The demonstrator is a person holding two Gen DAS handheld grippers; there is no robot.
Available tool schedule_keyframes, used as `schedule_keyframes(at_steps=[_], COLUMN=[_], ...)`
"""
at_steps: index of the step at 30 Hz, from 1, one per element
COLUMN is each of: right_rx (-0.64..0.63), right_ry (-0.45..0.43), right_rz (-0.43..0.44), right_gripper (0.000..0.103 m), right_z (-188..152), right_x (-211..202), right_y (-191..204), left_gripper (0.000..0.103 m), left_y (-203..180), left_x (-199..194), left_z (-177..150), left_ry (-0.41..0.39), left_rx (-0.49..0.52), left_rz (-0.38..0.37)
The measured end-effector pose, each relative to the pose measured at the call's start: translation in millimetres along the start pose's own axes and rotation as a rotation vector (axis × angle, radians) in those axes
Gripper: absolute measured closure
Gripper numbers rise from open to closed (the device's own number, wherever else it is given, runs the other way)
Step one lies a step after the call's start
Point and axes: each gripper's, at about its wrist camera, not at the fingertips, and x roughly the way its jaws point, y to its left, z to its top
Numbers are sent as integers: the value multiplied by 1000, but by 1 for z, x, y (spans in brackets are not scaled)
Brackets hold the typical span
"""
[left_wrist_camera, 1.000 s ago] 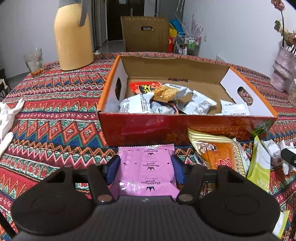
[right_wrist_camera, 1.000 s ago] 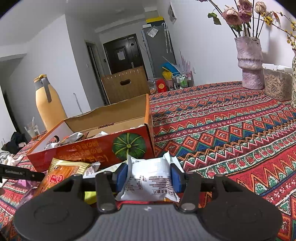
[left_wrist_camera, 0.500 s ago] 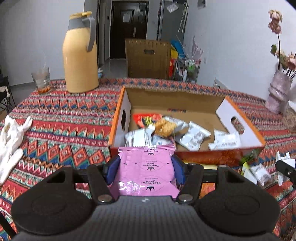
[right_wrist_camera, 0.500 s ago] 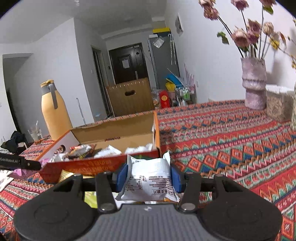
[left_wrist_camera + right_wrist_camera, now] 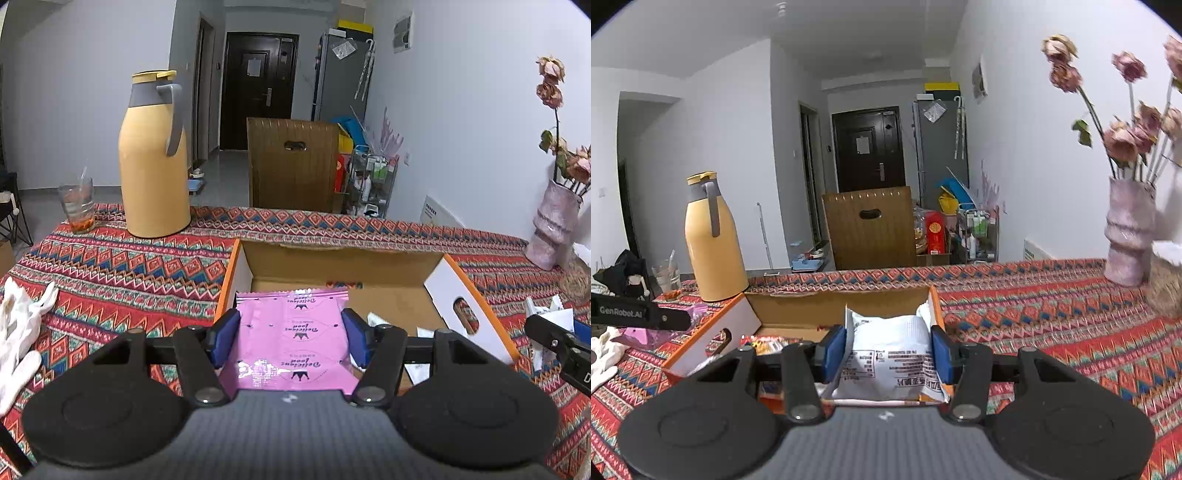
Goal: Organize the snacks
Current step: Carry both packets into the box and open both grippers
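Yellow flask upright on patterned tablecloth, glass just beside it. White cloth at left edge. Pink vase with dried roses far right.

Both cameras sit just behind their own gripper fingers and look forward and slightly down across the patterned tablecloth toward the far wall with the dark door. The left wrist view hangs close over the near edge of the open cardboard box, looking into it from its left half. The right wrist view looks over the same box from nearer its right end, a little flatter. Both share the box, the yellow jug at the table's far left edge, the door and the vase by the right edge
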Motion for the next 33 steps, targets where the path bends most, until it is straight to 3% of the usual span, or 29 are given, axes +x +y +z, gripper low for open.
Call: schedule_keyframes(at_steps=[11,18,29,32,33], right_rx=[-43,-34,-53,-51,-51], right_ry=[48,65,110,111,106], right_rz=[2,-5,16,24,22], right_gripper=[55,55,54,44,43], right_z=[17,2,-16,-16,-16], right_x=[67,94,112,108,106], right_y=[18,21,27,25,25], left_gripper=[42,42,41,34,25], left_y=[-7,-3,4,4,4], left_x=[39,66,76,71,68], left_z=[13,2,-9,-10,-10], left_ry=[-37,-27,-11,-31,-41], left_rx=[-27,-26,-42,-42,-44], left_rz=[46,71,42,38,35])
